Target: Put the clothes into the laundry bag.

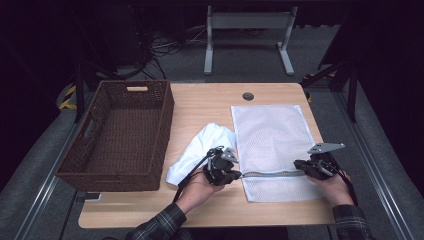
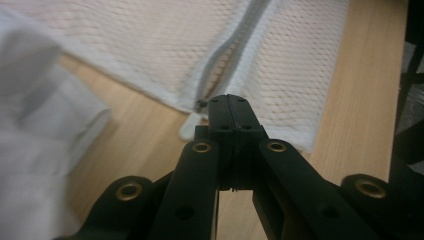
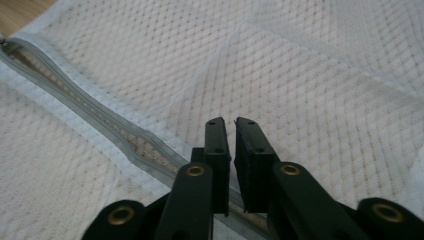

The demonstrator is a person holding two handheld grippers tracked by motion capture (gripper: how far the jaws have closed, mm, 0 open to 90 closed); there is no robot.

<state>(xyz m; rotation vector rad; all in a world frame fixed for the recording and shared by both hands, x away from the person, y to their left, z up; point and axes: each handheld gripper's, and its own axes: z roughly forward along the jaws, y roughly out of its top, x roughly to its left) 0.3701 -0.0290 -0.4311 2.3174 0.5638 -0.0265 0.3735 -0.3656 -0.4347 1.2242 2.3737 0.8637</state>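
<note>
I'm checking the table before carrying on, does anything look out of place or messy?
Mostly tidy. The white cloth lies crumpled on the table between the wicker basket and the mesh laundry bag, one edge against the bag. The bag lies flat; its zipper gapes slightly partway along. Nothing looks spilled or damaged.

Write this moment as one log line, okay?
left gripper: shut at zipper end | right gripper: shut on mesh laundry bag | white cloth: beside bag

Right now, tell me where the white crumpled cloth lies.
In the high view the white crumpled cloth lies mid-table, between the brown wicker basket and the white mesh zipper bag, beside the left hand-held gripper.
</note>
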